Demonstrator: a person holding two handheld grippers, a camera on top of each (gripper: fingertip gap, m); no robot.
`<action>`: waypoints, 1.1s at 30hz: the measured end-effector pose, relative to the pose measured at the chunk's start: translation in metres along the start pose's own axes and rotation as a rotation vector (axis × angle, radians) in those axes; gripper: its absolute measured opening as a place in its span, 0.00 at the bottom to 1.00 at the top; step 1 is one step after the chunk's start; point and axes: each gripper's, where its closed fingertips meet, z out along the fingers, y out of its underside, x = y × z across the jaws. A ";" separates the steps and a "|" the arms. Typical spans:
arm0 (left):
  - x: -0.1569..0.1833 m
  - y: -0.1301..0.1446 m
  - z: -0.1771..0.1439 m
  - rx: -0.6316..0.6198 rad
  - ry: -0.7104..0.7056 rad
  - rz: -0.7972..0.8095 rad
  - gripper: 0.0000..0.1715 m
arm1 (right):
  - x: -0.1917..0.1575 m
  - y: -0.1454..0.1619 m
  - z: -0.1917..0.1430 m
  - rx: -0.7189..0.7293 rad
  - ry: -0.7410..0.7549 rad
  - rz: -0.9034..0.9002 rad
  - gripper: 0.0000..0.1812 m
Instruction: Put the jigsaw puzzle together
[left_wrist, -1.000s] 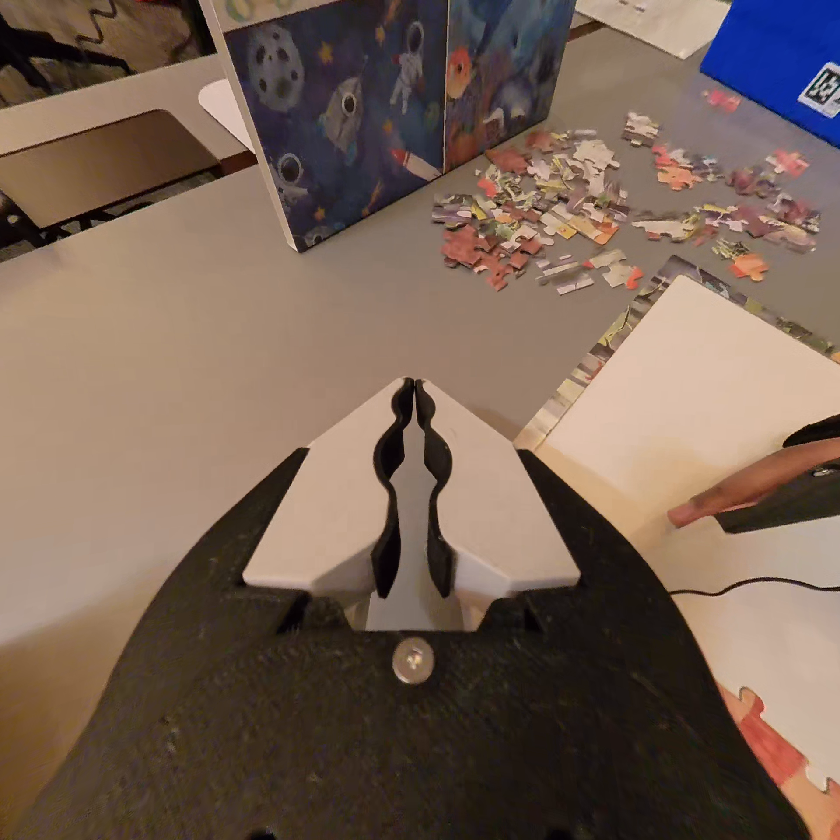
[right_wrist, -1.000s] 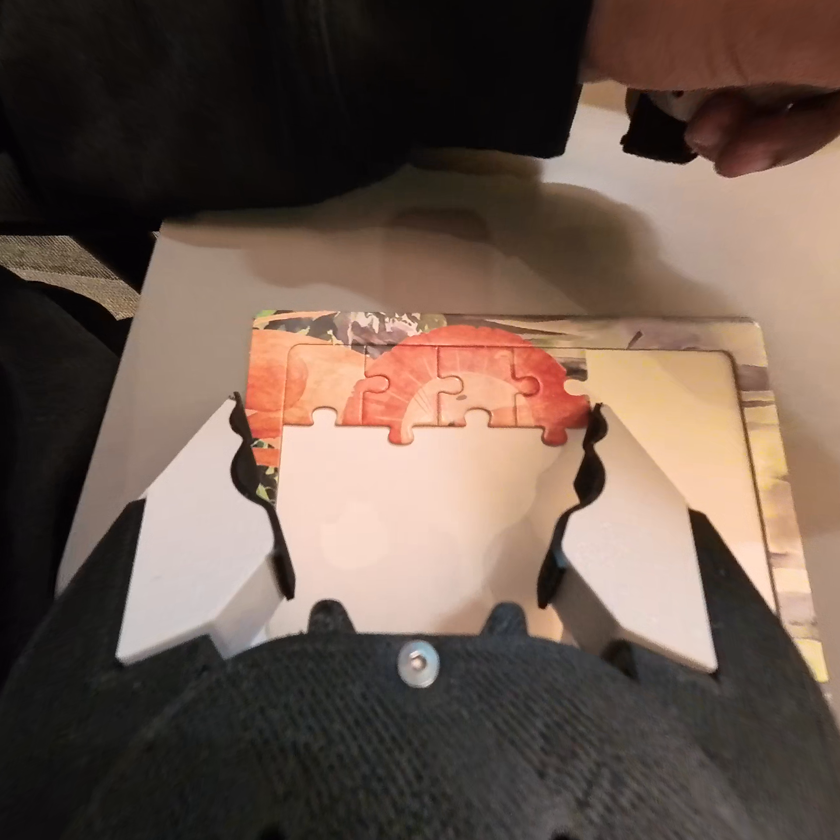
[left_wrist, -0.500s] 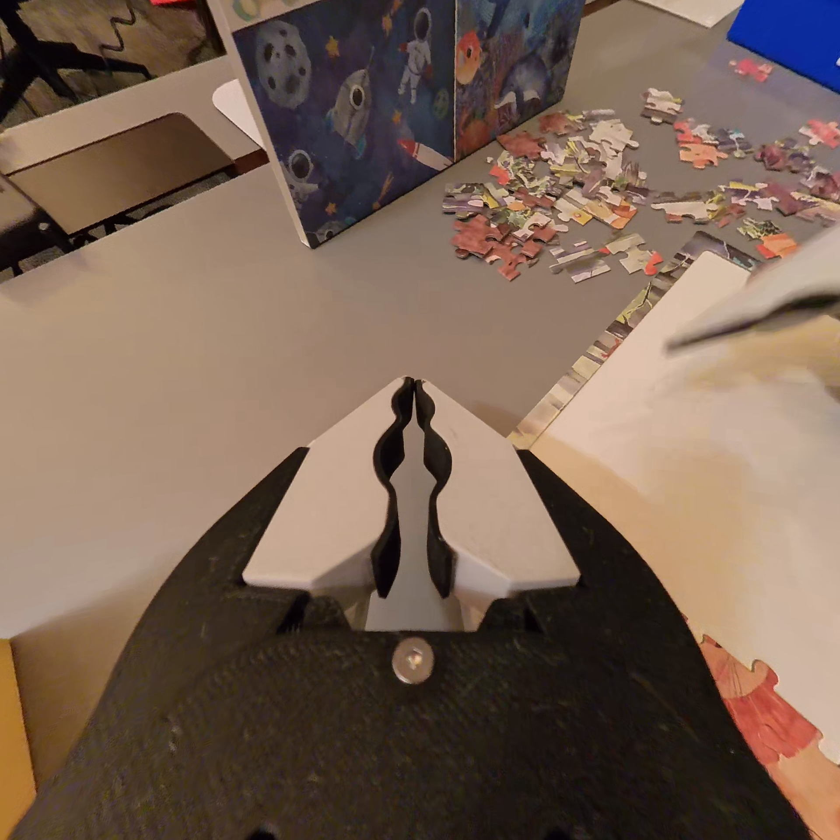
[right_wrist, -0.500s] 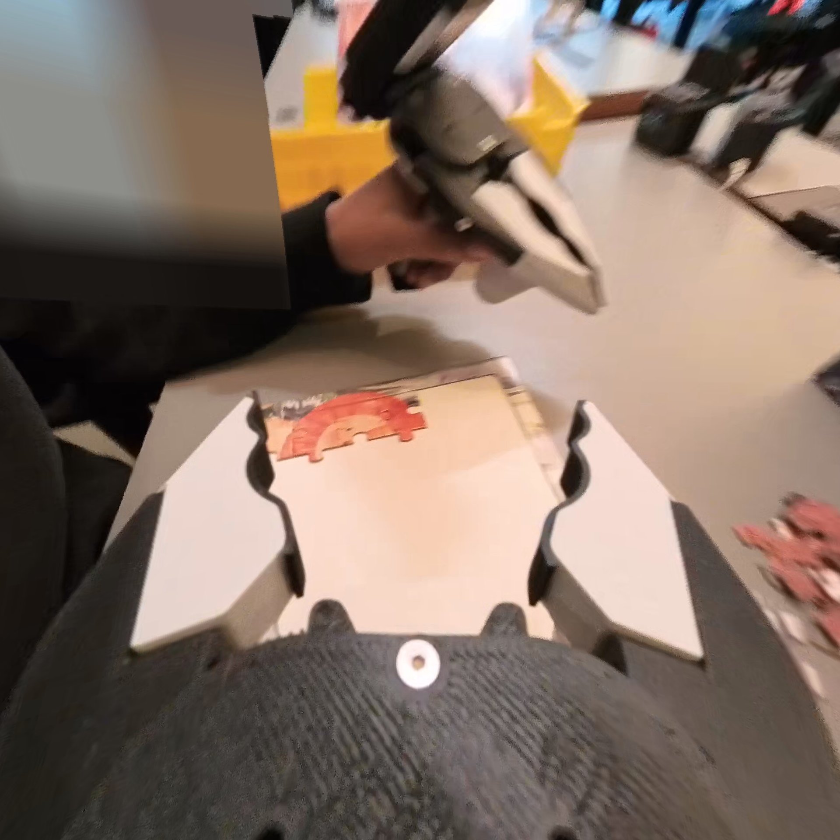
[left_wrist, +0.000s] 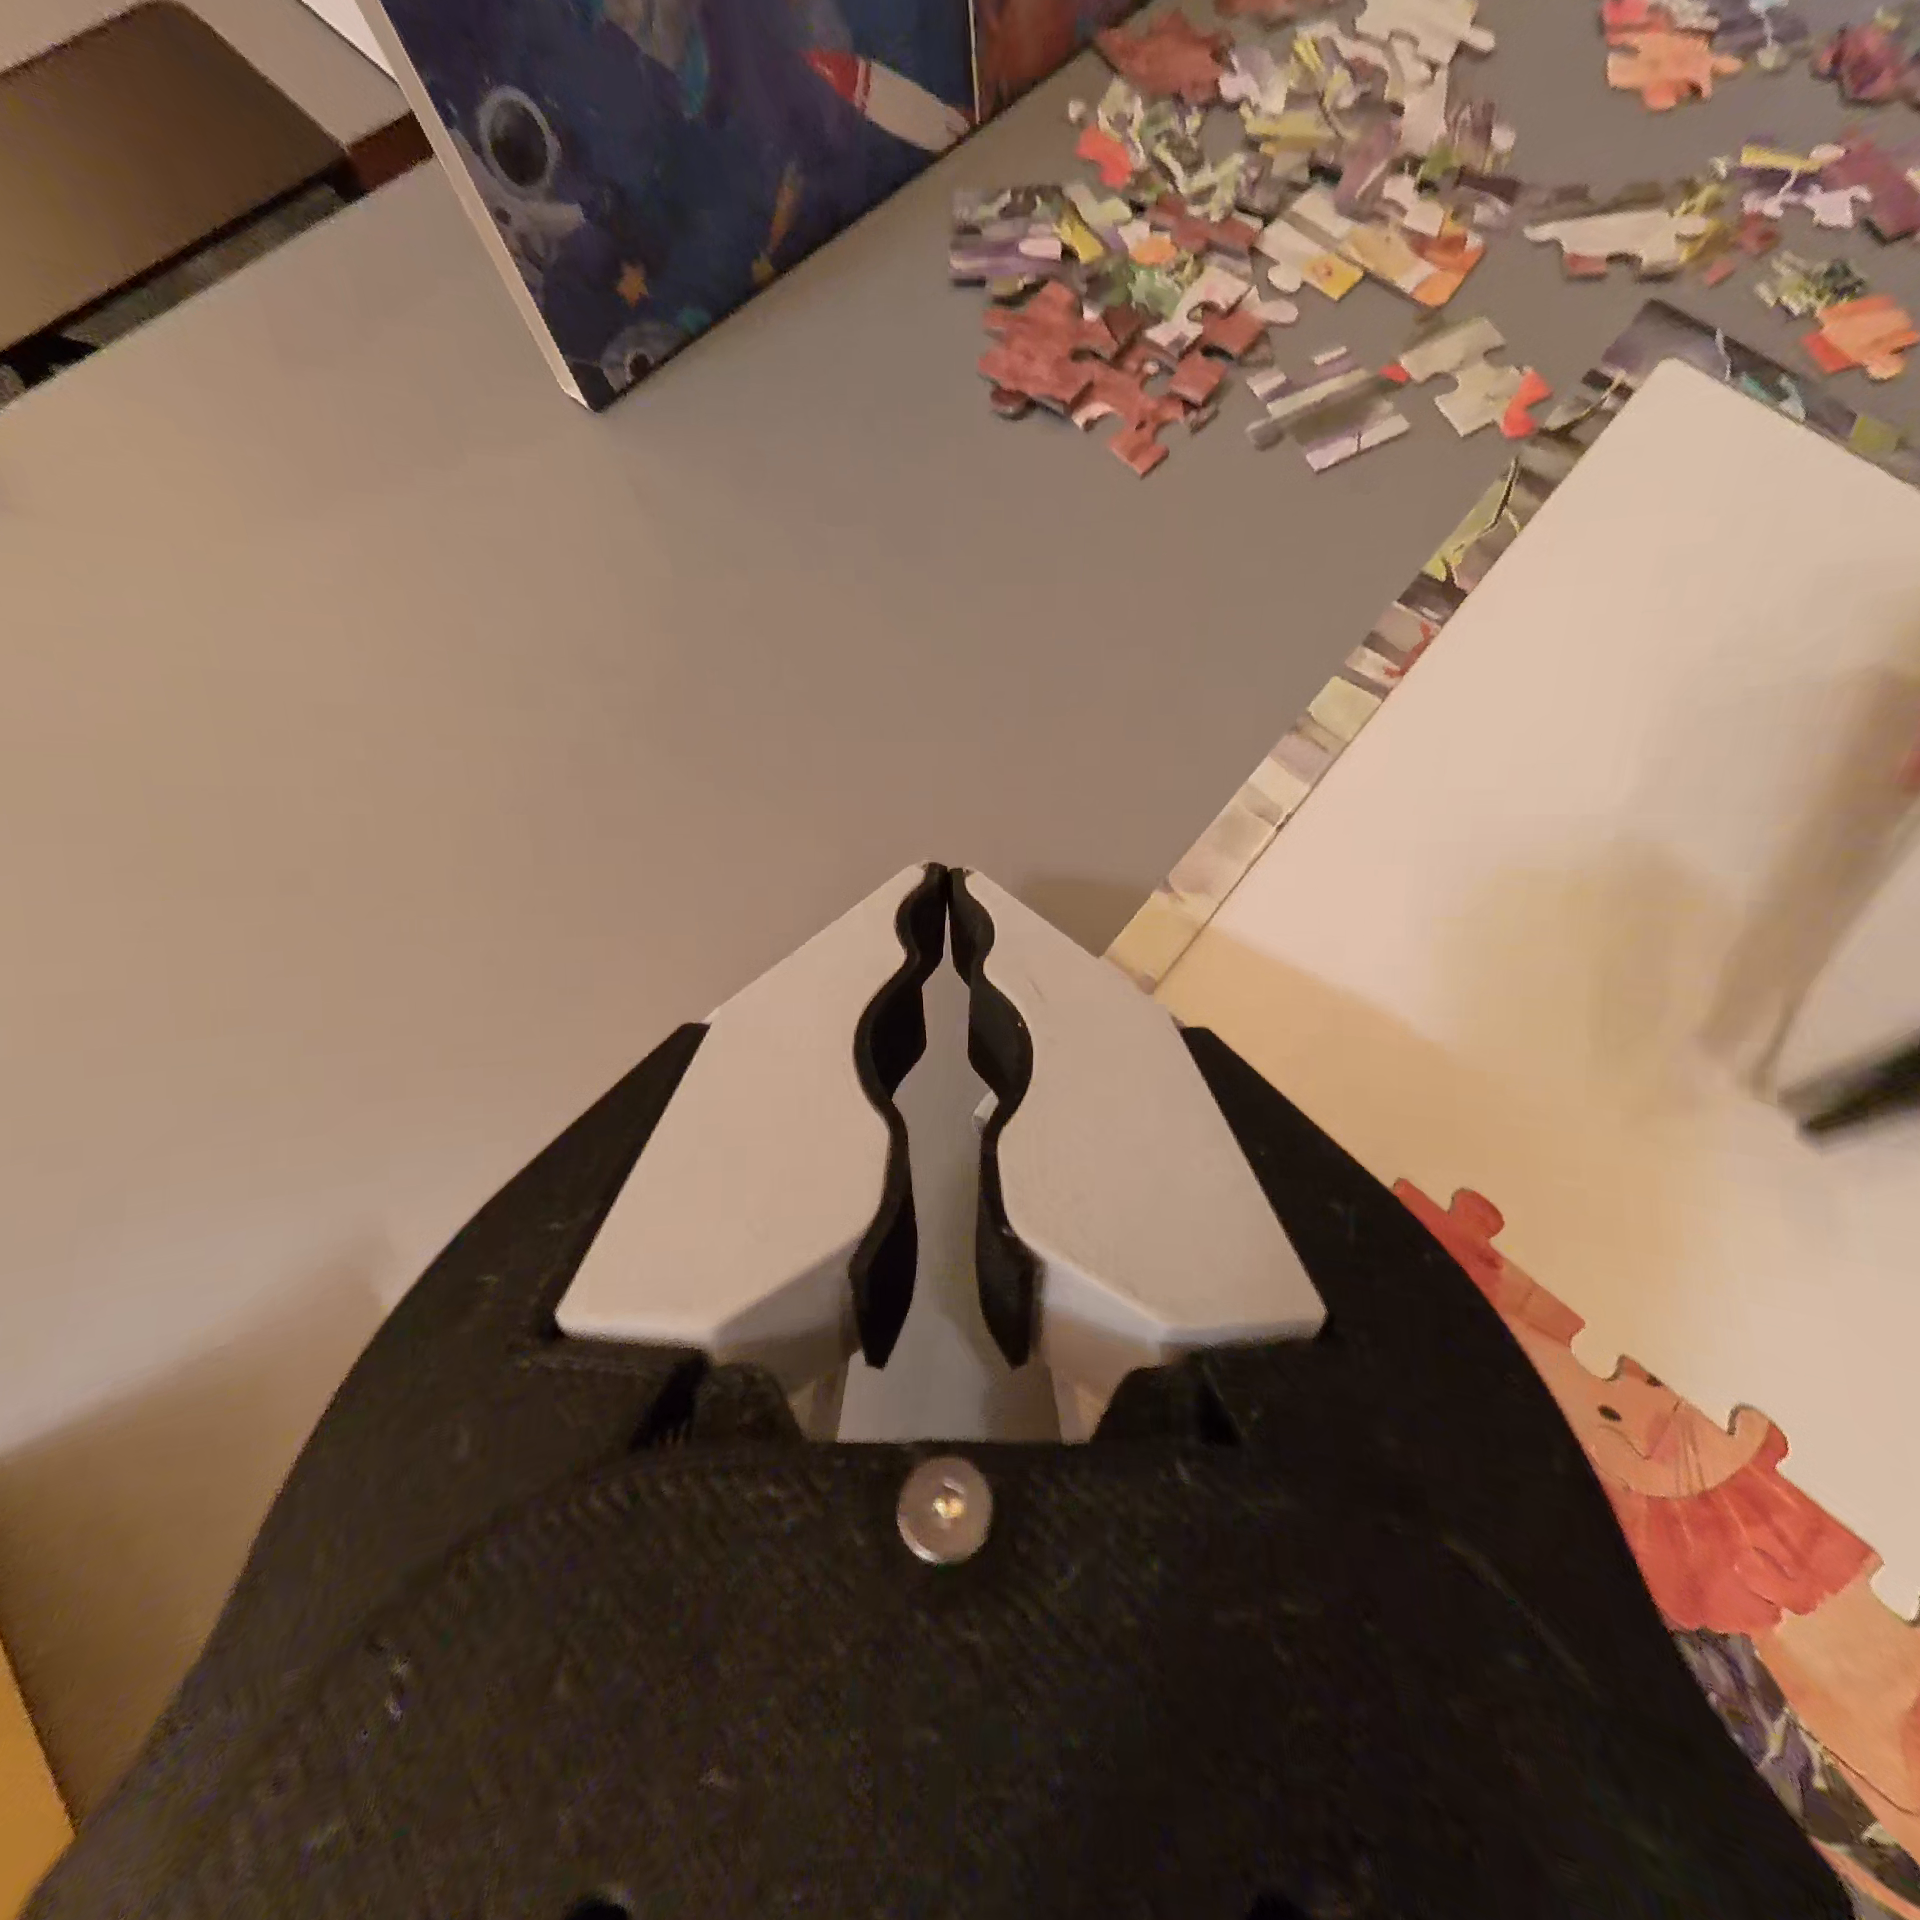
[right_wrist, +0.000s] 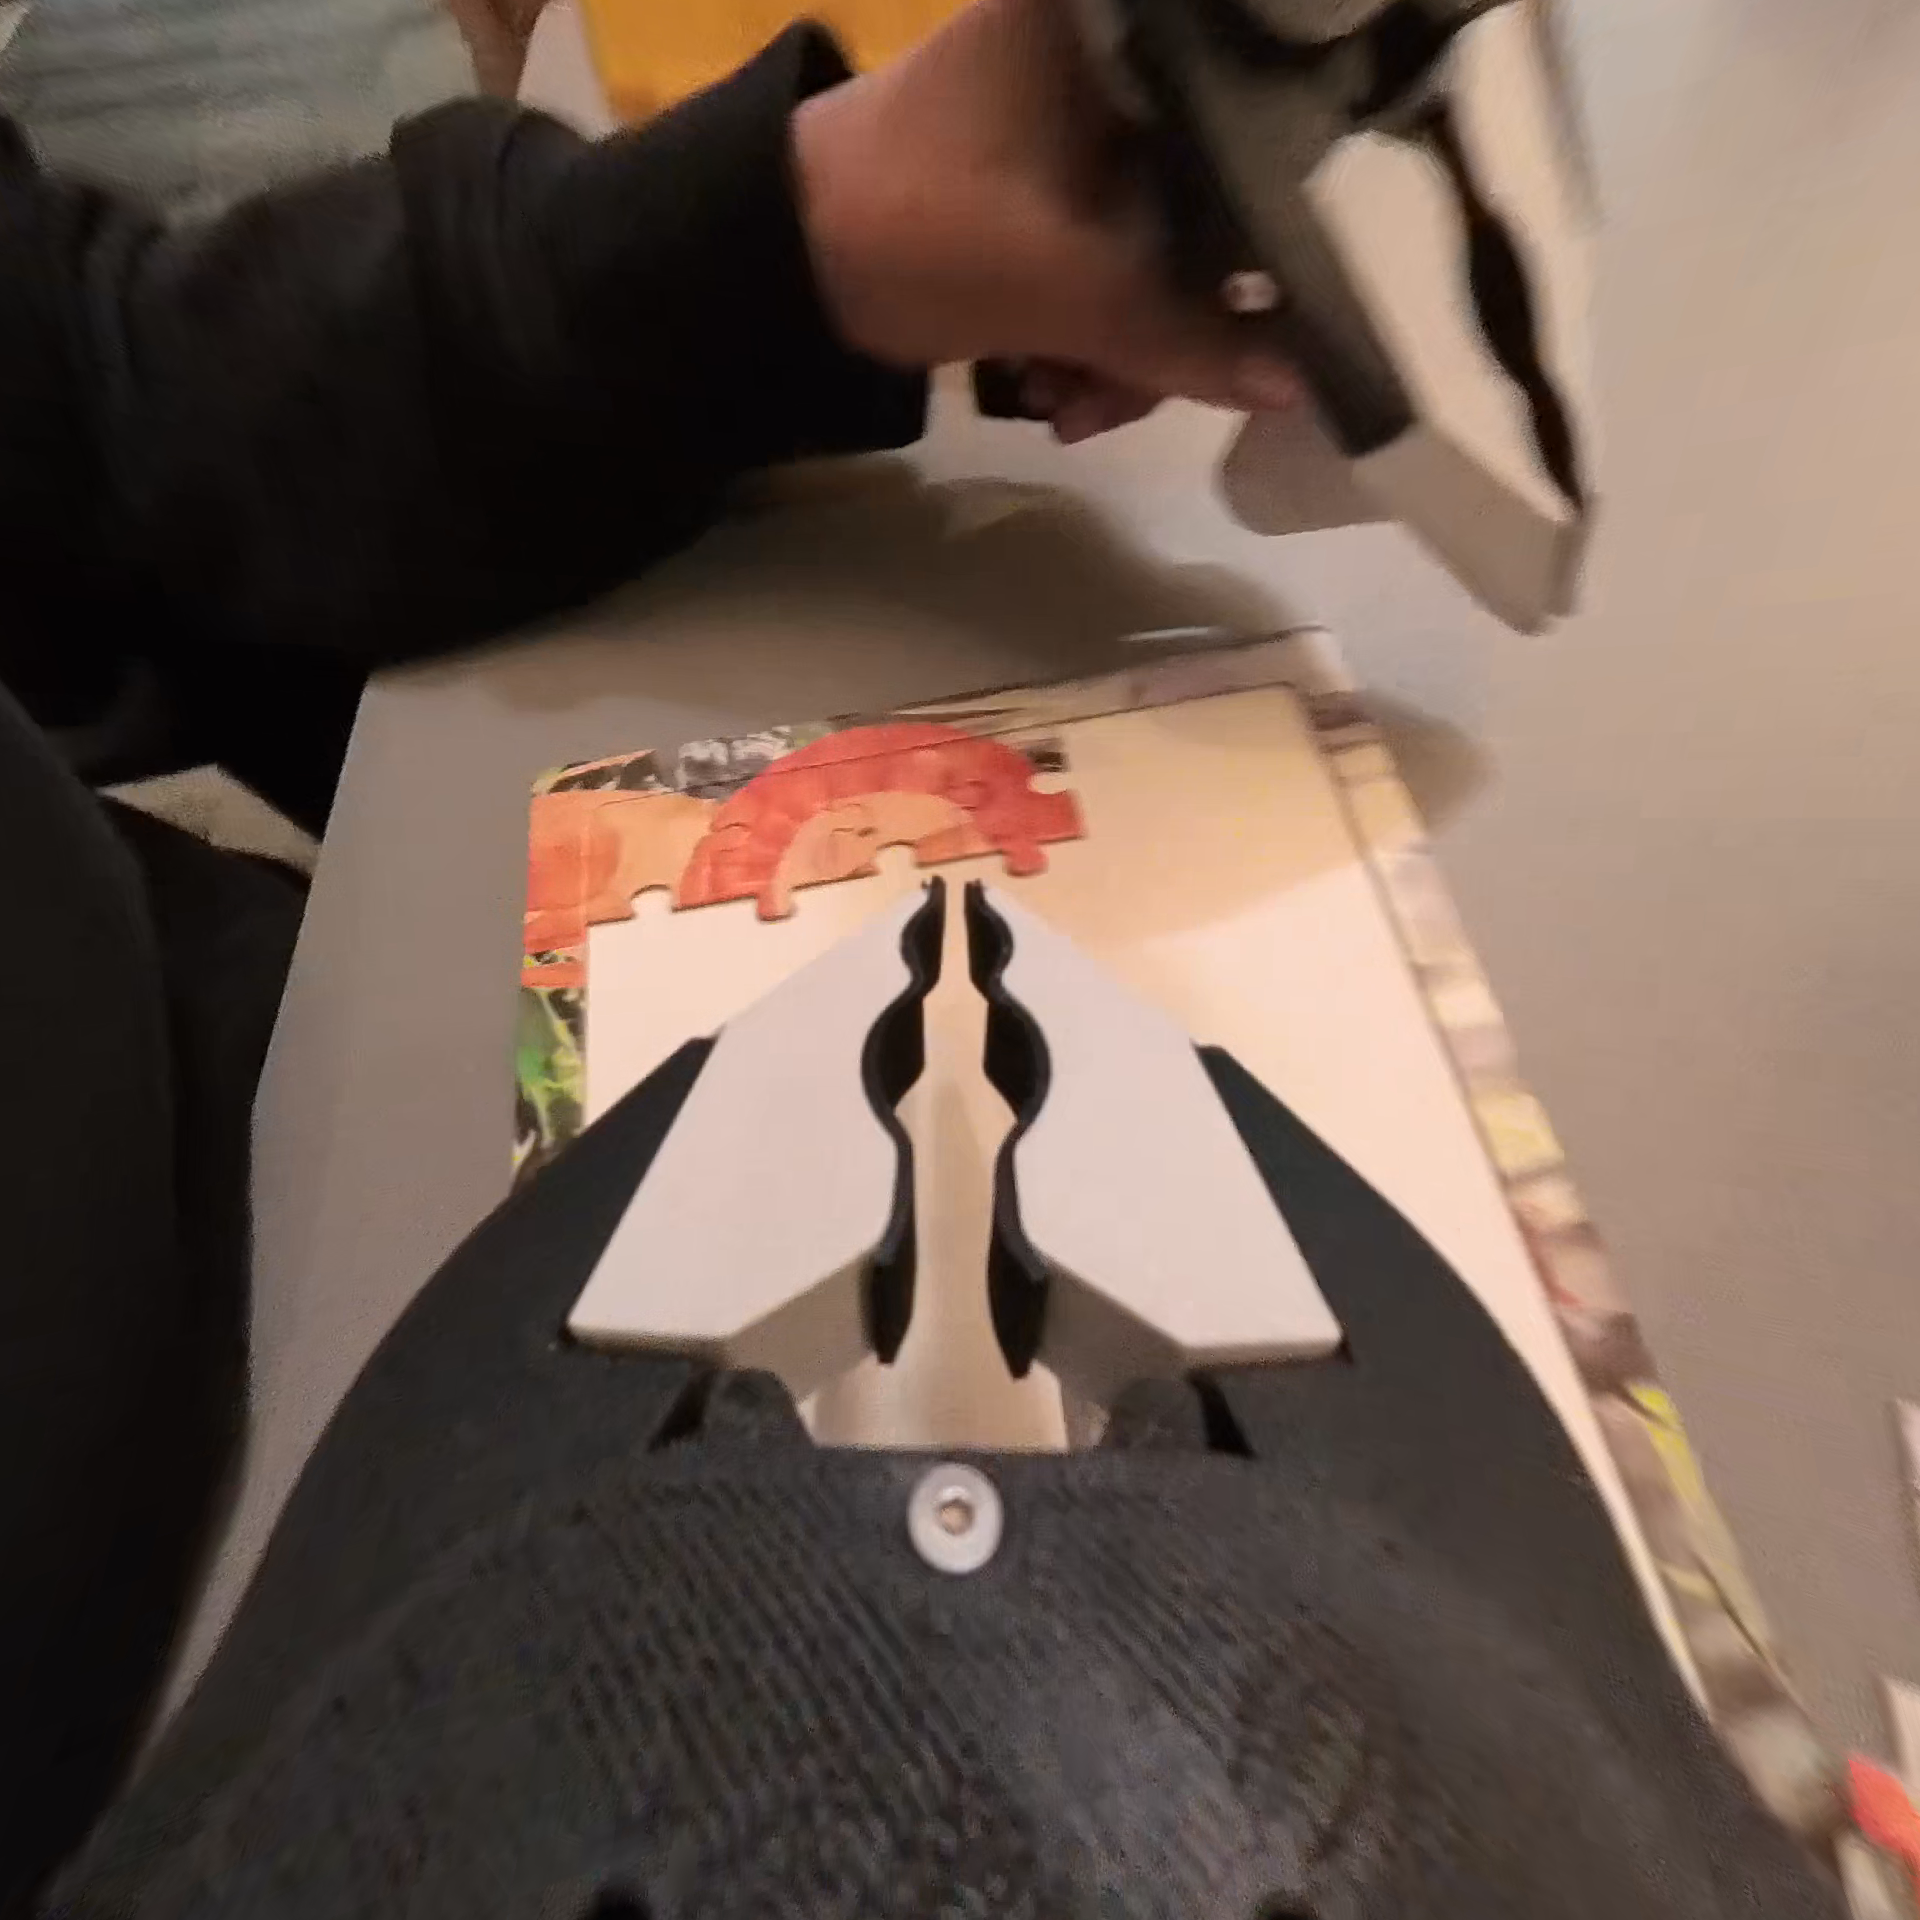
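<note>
Two grippers are hovering over a grey table (left_wrist: 436, 727), and neither is carrying anything. The left gripper (left_wrist: 949, 875) is hanging above bare tabletop just beside the near corner of the puzzle tray (left_wrist: 1621, 790), its wavy black pads (left_wrist: 902, 997) pressed together at the tips with nothing between them. The right gripper (right_wrist: 951, 889) is poised over the tray's pale, unfilled floor, its tips nearly closed with only a thin slit between them and no piece in that slit. Its nose is pointing at the short row of joined orange and red pieces (right_wrist: 883, 821) sitting along the tray's near edge, which I judge to be the only part of the picture assembled so far. The tray's printed border (right_wrist: 1455, 997) is framing a mostly blank interior, so the task is looking barely begun. A heap of loose pieces (left_wrist: 1226, 260) is lying on the table beyond the tray, spread out flat, probably so that colours can be picked out. A box printed with astronauts and planets (left_wrist: 665, 166) is standing upright behind the heap, likely propped as packaging or a reference. The person's hand (right_wrist: 997, 239), in a dark sleeve (right_wrist: 436, 353), is gripping the left tool. Both tools look to be between placements, and a fresh piece from the heap seems the next need.
</note>
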 end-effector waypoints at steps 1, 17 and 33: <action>0.000 0.002 0.001 -0.012 -0.002 0.005 0.00 | -0.009 0.001 0.009 -0.020 -0.014 -0.022 0.01; 0.027 0.023 0.013 -0.143 0.154 -0.055 0.00 | -0.006 0.012 0.048 -0.131 0.041 -0.045 0.00; 0.026 -0.024 -0.013 0.134 0.176 -0.091 0.00 | 0.052 -0.010 -0.031 0.147 0.210 0.058 0.03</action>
